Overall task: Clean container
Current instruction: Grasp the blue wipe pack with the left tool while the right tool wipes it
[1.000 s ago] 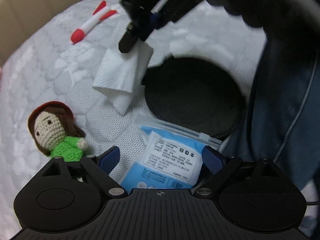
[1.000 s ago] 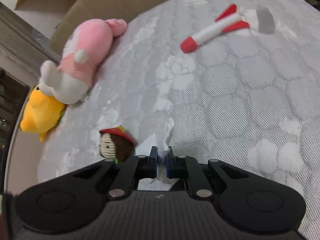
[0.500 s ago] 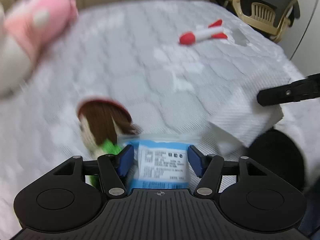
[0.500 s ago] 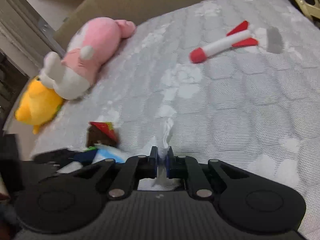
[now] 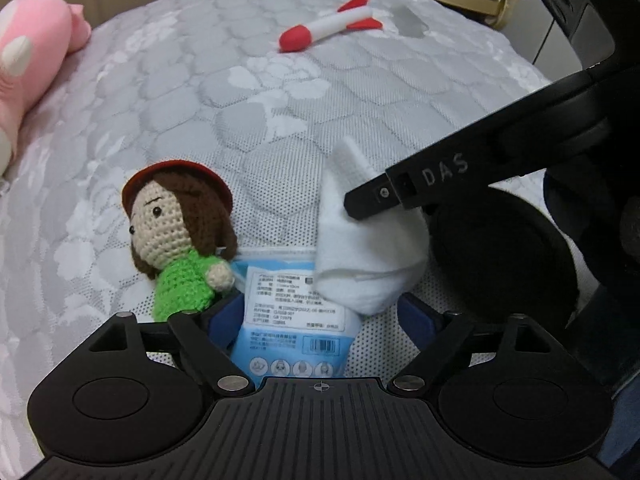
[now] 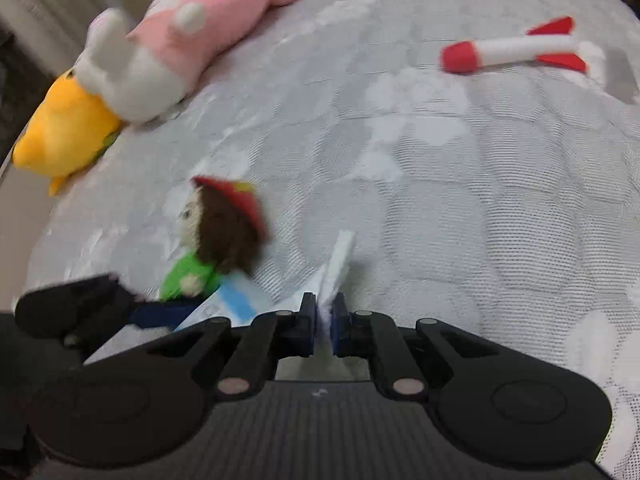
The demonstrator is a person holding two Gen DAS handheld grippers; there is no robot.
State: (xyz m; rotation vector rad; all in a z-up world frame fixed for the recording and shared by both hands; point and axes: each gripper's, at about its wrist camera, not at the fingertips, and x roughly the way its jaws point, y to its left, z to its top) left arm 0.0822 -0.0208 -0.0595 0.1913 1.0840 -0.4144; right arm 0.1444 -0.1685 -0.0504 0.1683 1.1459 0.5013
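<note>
**Wipe pinched, container beside it**

The right gripper [image 6: 324, 314] is clamped on a white wipe [image 5: 360, 256]. The left gripper [image 5: 320, 316] is spread wide around a blue wipe packet [image 5: 292, 320]. The black round container [image 5: 504, 248] lies right of it, a crochet doll [image 5: 176, 232] to the left, and a toy rocket [image 5: 328, 28] far ahead.

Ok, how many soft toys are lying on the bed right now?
3, not counting the red-and-white rocket toy. The pink plush lies at the far left edge, the yellow plush is tucked against it, and the crocheted doll lies by the wipes packet. More may lie outside the views.
</note>
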